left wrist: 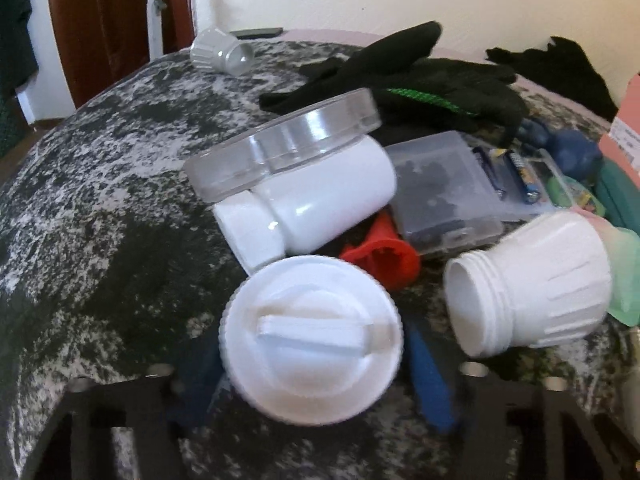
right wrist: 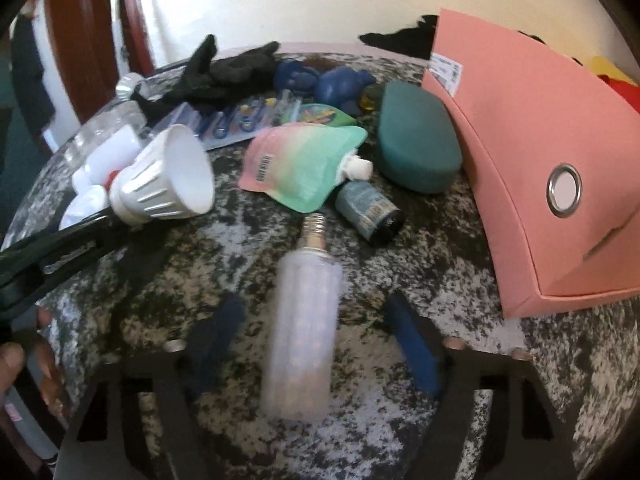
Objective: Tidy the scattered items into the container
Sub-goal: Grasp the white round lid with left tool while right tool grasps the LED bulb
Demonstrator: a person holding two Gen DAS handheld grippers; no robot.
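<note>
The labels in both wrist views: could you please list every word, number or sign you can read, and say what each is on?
No text is legible in either view.
White sticker on the pink cardboard box: print too small.
Barcode on the pink-and-green spouted pouch: bars only, digits blurred.
Label on the small dark teal bottle: blurred.
Blue batteries in the clear plastic case: brand print blurred.

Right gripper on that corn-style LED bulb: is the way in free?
Probably yes. The bulb lies alone on the mottled cloth, already between the right gripper's open fingers, nothing crowding it.
</note>
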